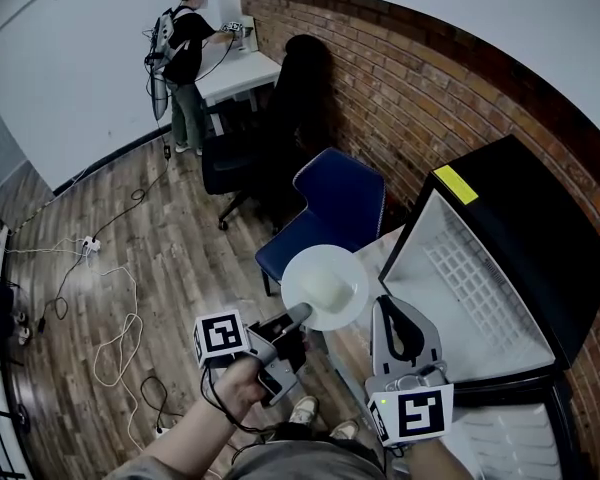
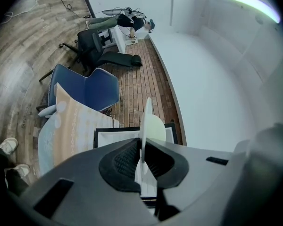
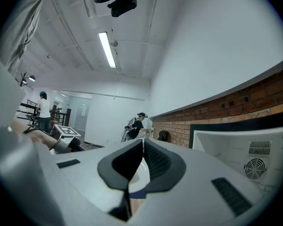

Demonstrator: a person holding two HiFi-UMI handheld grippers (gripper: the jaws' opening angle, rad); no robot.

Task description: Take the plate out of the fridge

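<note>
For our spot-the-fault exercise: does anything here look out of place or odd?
The fridge stands open, and the white plate hangs in mid-air, pinched at its rim alone by the left gripper.

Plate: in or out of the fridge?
Out: the plate hangs by its rim in the left hand-held gripper, beside the open fridge.

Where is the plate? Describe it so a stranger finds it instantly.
Start at the open black fridge by the brick wall. Just left of it, near the blue chair, the left gripper pinches the plate. It is the only round, plain white thing there.
</note>
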